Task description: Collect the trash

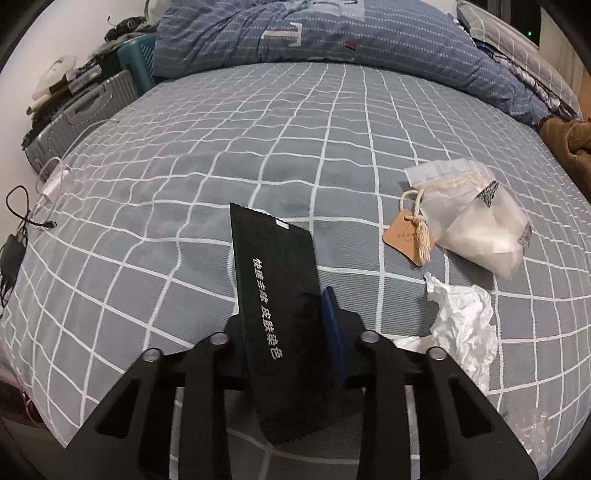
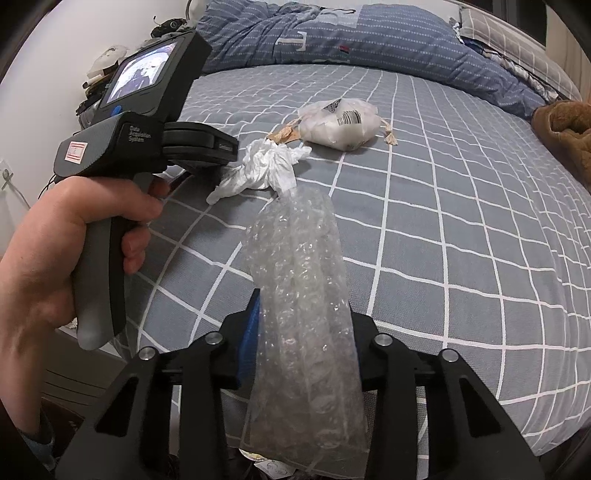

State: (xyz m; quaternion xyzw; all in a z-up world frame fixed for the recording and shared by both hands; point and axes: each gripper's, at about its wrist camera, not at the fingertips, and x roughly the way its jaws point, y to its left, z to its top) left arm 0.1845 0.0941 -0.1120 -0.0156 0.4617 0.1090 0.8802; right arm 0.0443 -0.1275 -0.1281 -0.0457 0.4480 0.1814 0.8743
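Observation:
My left gripper (image 1: 286, 314) is shut on a flat black sachet (image 1: 275, 280) with white Chinese print, held above the grey checked bed (image 1: 221, 155). My right gripper (image 2: 303, 314) is shut on a clear bubble-wrap strip (image 2: 299, 288) that sticks forward over the bed. A crumpled white tissue (image 1: 461, 325) lies right of the left gripper; it also shows in the right wrist view (image 2: 266, 170). A translucent white bag (image 1: 476, 218) with a rope tie and a brown tag lies beyond it, also in the right wrist view (image 2: 340, 122). The left gripper's body (image 2: 140, 140), held in a hand, is at left in the right wrist view.
A folded blue quilt (image 1: 314, 33) and pillows lie at the bed's far end. A brown plush item (image 1: 569, 140) sits at the right edge. Cables and a charger (image 1: 22, 229) lie on the left edge, and a grey suitcase (image 1: 81, 114) stands beside the bed.

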